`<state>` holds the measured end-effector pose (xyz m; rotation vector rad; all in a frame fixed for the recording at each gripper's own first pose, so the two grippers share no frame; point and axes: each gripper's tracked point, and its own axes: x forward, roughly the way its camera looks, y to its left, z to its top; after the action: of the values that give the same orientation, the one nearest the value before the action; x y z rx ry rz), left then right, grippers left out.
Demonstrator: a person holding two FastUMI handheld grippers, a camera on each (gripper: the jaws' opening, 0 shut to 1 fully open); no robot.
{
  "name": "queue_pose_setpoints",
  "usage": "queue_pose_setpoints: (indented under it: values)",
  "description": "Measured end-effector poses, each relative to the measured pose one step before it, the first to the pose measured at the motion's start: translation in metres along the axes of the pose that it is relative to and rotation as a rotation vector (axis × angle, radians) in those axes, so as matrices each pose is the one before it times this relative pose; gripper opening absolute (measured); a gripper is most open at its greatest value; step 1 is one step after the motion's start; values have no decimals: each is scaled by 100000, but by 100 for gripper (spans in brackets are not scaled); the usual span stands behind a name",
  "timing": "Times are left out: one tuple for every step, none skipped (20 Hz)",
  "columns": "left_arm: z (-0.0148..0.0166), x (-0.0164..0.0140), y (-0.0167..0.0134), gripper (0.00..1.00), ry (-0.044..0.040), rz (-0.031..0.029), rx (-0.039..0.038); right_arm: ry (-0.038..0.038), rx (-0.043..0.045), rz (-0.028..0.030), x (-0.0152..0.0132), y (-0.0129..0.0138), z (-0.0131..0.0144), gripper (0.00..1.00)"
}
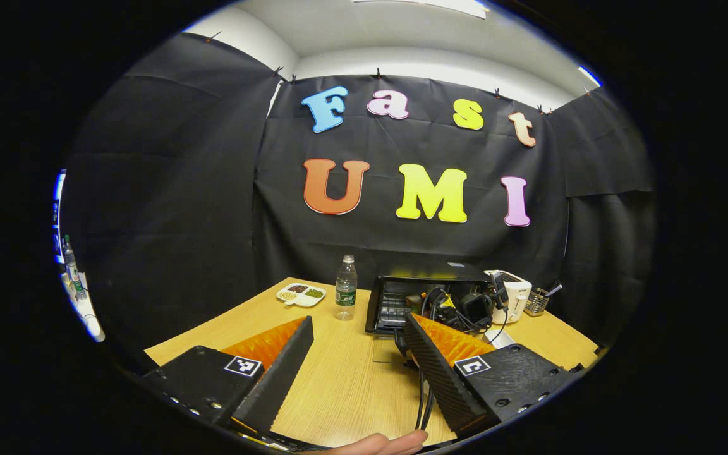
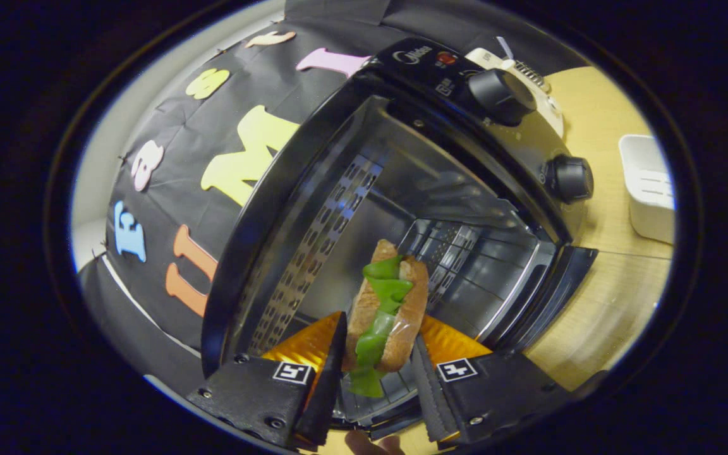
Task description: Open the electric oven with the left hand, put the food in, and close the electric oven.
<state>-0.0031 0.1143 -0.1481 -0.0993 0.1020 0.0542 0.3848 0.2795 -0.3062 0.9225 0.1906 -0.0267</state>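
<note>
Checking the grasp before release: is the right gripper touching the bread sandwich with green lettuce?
Touching. The right gripper view shows the right gripper with both fingers pressed against the sandwich, holding it before the open black electric oven.

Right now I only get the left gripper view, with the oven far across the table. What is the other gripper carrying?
Observer: The right gripper is shut on a sandwich, bread with green leaves in it.
Operator: Is there room in the oven for it?
Observer: It looks so. The sandwich is held just in front of the open oven, and no food shows in the part of the inside I can see.
Operator: How would you switch the oven on?
Observer: I can't say how, but two round knobs sit on its front panel, beside the opening.
</note>
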Motion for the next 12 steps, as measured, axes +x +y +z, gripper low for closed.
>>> queue_pose_setpoints:
  values:
    - [-201, 64, -103, 95, 318, -18, 508, 85, -4285, 377, -47, 248, -123, 60]
    - [-92, -84, -17, 95, 57, 89, 586, -609, -4733, 241, 125, 229, 101, 64]
    - [42, -8, 78, 95, 69, 186, 477, 616, -4864, -1123, 271, -90, -196, 56]
    - [-26, -64, -20, 95, 41, -163, 65, 1747, -4750, -710, -13, 125, -398, 75]
    - [62, -43, -135, 95, -131, -747, -333, 1246, -4187, -250, -151, 82, -180, 76]
    - [-65, 218, -194, 95, 145, -988, -558, 841, -3161, 248, -231, 191, 6, 78]
    - [-189, 237, 102, 95, 727, 59, -653, 1015, -3048, -11, 88, -34, 35, 79]
    - [-246, 200, 350, 95, 907, 610, -780, 1371, -2798, -143, 164, -66, 36, 68]
    - [-156, 51, 251, 95, 883, 352, -993, 1696, -2970, -30, 34, 22, -69, 83]
    - [-265, 177, 27, 95, 593, -125, -1024, 4126, -3887, 808, 175, 216, -533, 85]
    - [-172, 1, -123, 95, 725, -716, -581, 5733, -4333, 1293, -47, 370, -546, 72]
    - [-122, 100, -219, 95, 245, -718, 64, 5336, -5166, 2056, 52, 395, -761, 90]
